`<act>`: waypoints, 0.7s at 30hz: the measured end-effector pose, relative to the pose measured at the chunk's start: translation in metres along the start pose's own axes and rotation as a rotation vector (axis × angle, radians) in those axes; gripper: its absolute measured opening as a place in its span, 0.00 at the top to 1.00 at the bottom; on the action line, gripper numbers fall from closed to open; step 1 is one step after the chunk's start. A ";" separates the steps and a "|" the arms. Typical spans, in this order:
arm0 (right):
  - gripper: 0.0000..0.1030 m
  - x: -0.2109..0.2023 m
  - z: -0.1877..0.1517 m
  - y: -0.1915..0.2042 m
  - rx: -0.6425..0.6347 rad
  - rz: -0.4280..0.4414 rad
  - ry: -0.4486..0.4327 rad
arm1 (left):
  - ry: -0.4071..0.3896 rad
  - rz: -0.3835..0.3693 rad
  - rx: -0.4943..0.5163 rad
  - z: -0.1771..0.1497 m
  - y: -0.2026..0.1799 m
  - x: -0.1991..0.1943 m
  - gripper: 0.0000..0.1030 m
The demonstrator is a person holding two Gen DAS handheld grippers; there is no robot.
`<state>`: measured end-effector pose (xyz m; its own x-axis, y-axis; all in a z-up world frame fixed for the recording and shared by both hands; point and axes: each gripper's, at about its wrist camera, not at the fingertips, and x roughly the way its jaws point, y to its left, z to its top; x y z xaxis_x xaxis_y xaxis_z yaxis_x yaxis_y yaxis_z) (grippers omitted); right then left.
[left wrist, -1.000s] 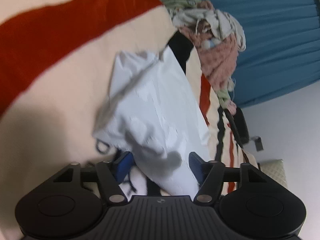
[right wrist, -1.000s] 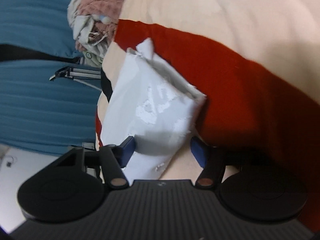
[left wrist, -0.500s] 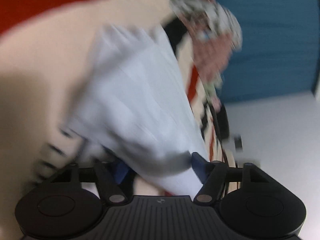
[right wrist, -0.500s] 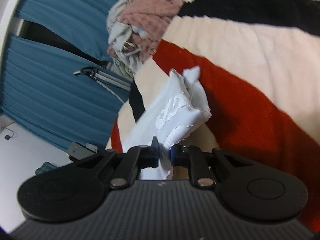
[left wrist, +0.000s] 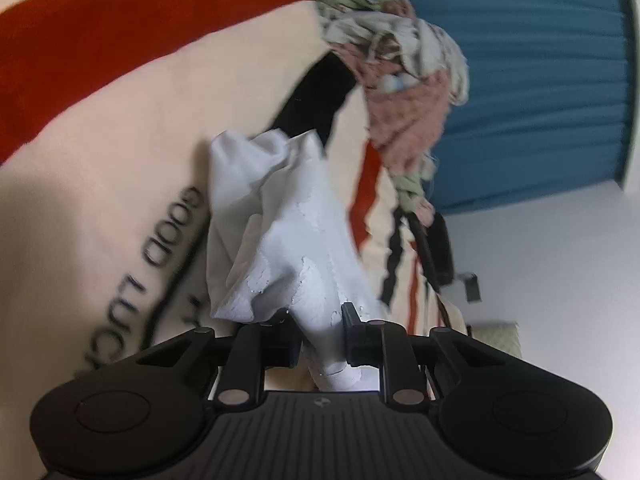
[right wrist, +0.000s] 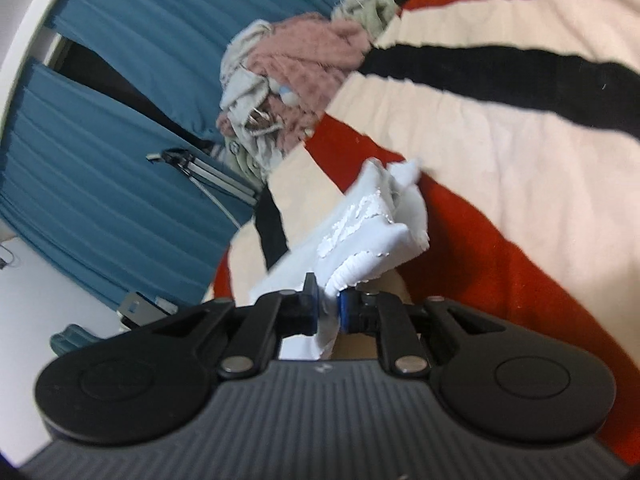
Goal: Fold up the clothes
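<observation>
- The task looks to be at an early stage: the white garment [left wrist: 296, 236] is bunched and wrinkled, and I see no clean fold on it yet.
- The pile of clothes [left wrist: 400, 92] at the far end of the bed is tangled, so much work seems to remain.
- The left tool [left wrist: 320, 334] is clenched on an edge of the white garment; the cloth goes between its two fingers and rises away from them to the far side.
- The right tool [right wrist: 328, 312] also grips the garment [right wrist: 372, 224], pinching a thick rolled edge between its blue pads.
- In both views the garment lies directly ahead of the tool, over the striped blanket [right wrist: 500, 128] of cream, red and black.
- I judge that the garment must first be spread flat before any fold is possible.
</observation>
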<state>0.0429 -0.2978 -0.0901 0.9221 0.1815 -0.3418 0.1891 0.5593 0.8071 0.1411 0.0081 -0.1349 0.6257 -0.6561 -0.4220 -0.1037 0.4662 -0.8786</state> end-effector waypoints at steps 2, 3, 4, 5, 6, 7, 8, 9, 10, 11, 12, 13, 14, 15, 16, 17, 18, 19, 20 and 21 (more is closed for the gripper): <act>0.87 -0.020 0.003 0.007 0.004 0.007 -0.011 | 0.031 -0.024 0.024 -0.003 -0.016 -0.011 0.80; 0.87 -0.032 0.006 0.010 0.012 0.015 -0.016 | 0.055 -0.033 0.028 -0.006 -0.026 -0.015 0.80; 0.87 -0.042 0.010 0.014 0.021 0.020 -0.020 | 0.078 -0.042 0.032 -0.010 -0.036 -0.019 0.80; 0.87 -0.054 0.016 0.016 0.034 0.023 -0.023 | 0.102 -0.051 0.036 -0.013 -0.046 -0.023 0.80; 0.87 -0.066 0.021 0.018 0.047 0.025 -0.028 | 0.124 -0.054 0.042 -0.016 -0.057 -0.025 0.80; 0.87 -0.077 0.028 0.020 0.049 0.030 -0.032 | 0.147 -0.057 0.048 -0.018 -0.069 -0.027 0.80; 0.87 -0.088 0.035 0.022 0.047 0.036 -0.036 | 0.171 -0.059 0.066 -0.020 -0.082 -0.026 0.80; 0.87 -0.096 0.043 0.024 0.042 0.039 -0.042 | 0.187 -0.060 0.085 -0.027 -0.092 -0.027 0.80; 0.87 -0.104 0.052 0.025 0.035 0.040 -0.049 | 0.202 -0.045 0.106 -0.033 -0.105 -0.024 0.80; 0.87 -0.108 0.062 0.024 0.042 0.034 -0.050 | 0.217 -0.030 0.127 -0.038 -0.118 -0.020 0.80; 0.87 -0.111 0.072 0.023 0.053 0.026 -0.048 | 0.232 -0.015 0.148 -0.044 -0.130 -0.017 0.80; 0.87 -0.113 0.082 0.020 0.071 0.017 -0.045 | 0.248 0.000 0.169 -0.050 -0.143 -0.014 0.80; 0.87 -0.111 0.094 0.015 0.089 0.005 -0.045 | 0.257 0.007 0.191 -0.051 -0.152 0.002 0.80; 0.87 -0.108 0.103 0.010 0.091 -0.003 -0.056 | 0.266 0.014 0.213 -0.053 -0.161 0.017 0.80; 0.87 -0.105 0.111 0.005 0.086 -0.010 -0.070 | 0.275 0.021 0.235 -0.054 -0.170 0.032 0.80; 0.87 -0.100 0.119 -0.001 0.081 -0.020 -0.088 | 0.284 0.028 0.257 -0.056 -0.178 0.048 0.80; 0.87 -0.093 0.128 -0.009 0.083 -0.035 -0.100 | 0.293 0.034 0.279 -0.057 -0.187 0.063 0.80; 0.87 -0.083 0.138 -0.017 0.096 -0.049 -0.103 | 0.302 0.041 0.301 -0.058 -0.196 0.078 0.80; 0.87 -0.072 0.147 -0.025 0.112 -0.062 -0.104 | 0.303 0.060 0.303 -0.055 -0.200 0.098 0.80; 0.87 -0.058 0.158 -0.031 0.114 -0.075 -0.100 | 0.305 0.079 0.305 -0.051 -0.204 0.119 0.80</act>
<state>0.0368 -0.4530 -0.0190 0.9318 0.0575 -0.3583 0.2910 0.4716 0.8324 0.1970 -0.1950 -0.0173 0.3635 -0.7350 -0.5724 0.1196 0.6462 -0.7537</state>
